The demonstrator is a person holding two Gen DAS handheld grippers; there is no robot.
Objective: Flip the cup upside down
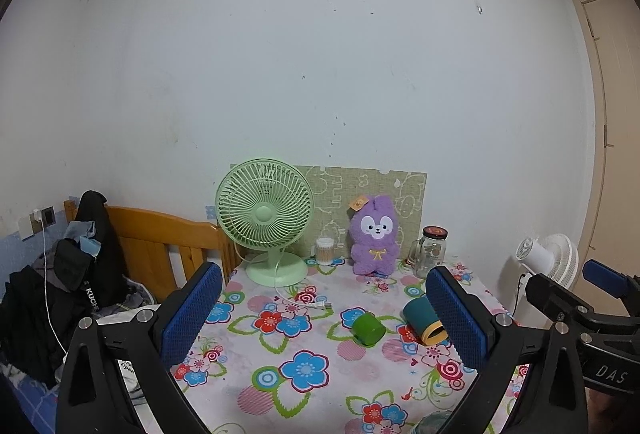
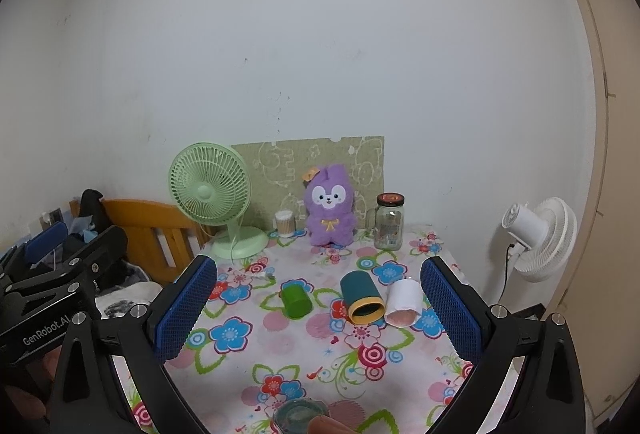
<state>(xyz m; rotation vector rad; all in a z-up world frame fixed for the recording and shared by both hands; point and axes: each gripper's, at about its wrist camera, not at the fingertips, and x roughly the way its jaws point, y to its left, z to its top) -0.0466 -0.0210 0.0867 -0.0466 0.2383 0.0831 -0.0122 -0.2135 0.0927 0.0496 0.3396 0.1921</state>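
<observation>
A small table covered with a flowered cloth (image 2: 320, 350) stands against a pale wall, seen from two hand-held grippers raised above its near edge. Three cups lie on their sides in a row near the middle of the cloth: a green cup (image 2: 295, 300) on the left, a teal cup with a yellow rim (image 2: 361, 298) in the middle, its open mouth facing the viewer, and a white cup (image 2: 404, 302) on the right, just beside the teal one. In the left wrist view the green cup (image 1: 368, 330) and teal cup (image 1: 424, 320) show, while the white cup is hidden behind a blue finger pad. The left gripper (image 1: 324, 318) has its jaws spread wide and holds nothing; the right gripper (image 2: 318, 308) is likewise spread wide and holds nothing, both hovering short of the cups. Along the back of the table stand a pale green desk fan (image 2: 212, 194), a small tub of cotton swabs (image 2: 285, 224), a purple plush rabbit (image 2: 330, 206) and a glass jar with a handle (image 2: 389, 222). A white fan (image 2: 540, 238) stands off the table to the right, and a wooden bed frame (image 2: 160, 230) lies to the left
</observation>
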